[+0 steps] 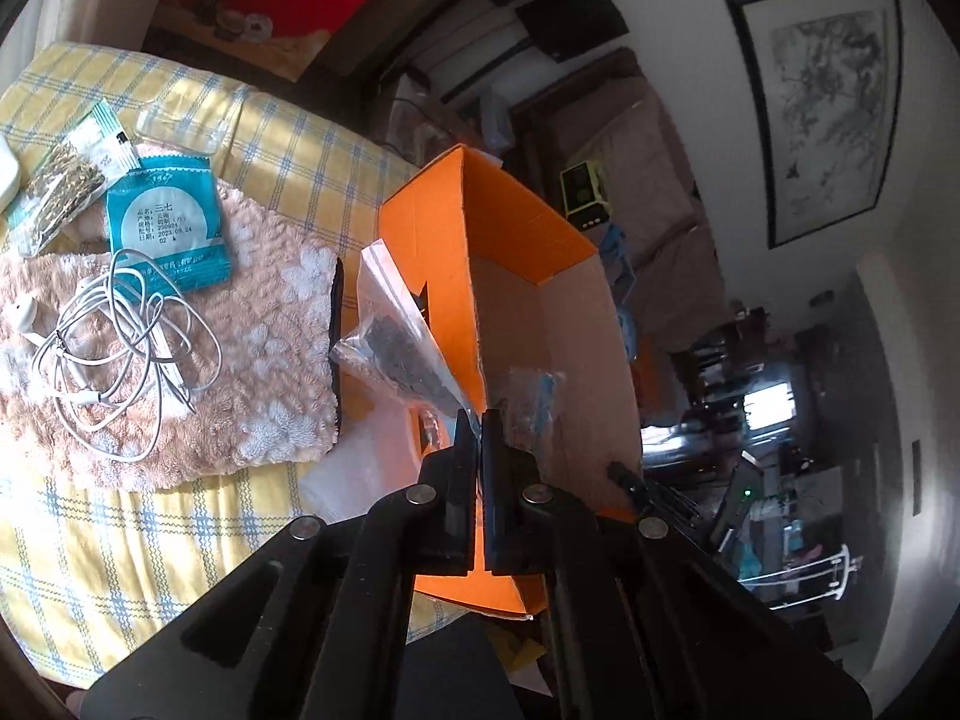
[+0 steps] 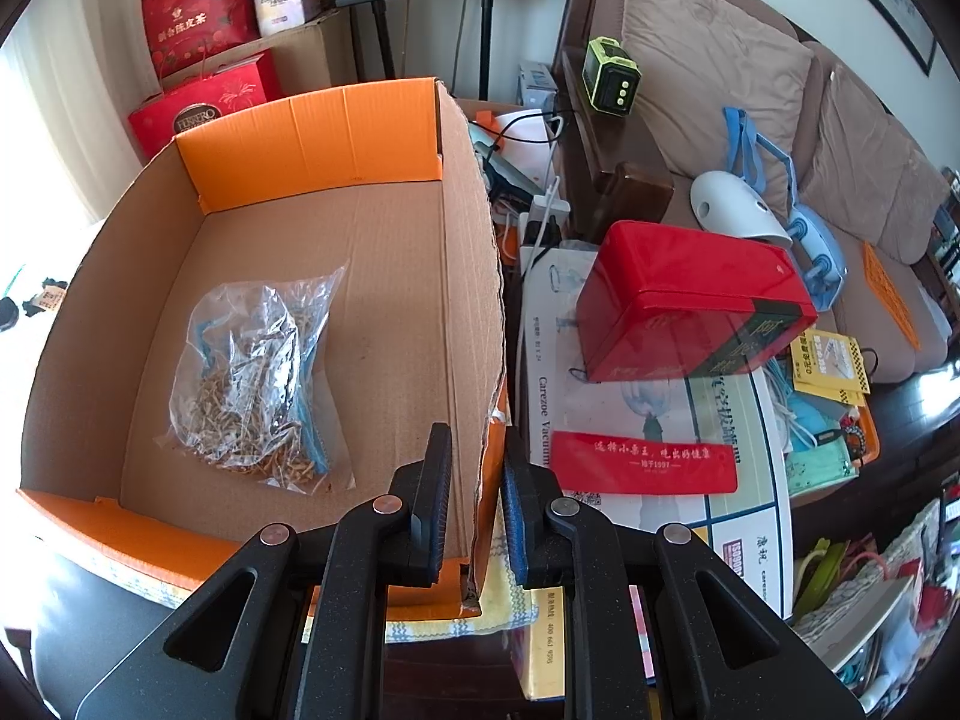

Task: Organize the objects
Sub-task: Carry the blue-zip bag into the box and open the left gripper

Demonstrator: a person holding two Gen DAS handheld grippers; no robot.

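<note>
Risk sits with the left tongs (image 1: 478,420), clenched on a corner of the clear plastic bag of dark bits (image 1: 396,354) outside the orange cardboard box (image 1: 516,228); right tongs (image 2: 477,468) loosely straddle its wall, so it may tip.

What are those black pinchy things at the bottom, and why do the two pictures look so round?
They are claws, one in each of a person's hands. Each carries a tiny wide-eyed camera, which bends the picture round. In the left picture, the left claw pinches a clear bag of dark bits beside the orange box; white earphones and a blue packet lie on a fluffy pink cloth. In the right picture, the right claw straddles the box's wall. Another clear bag already lies inside.
</note>
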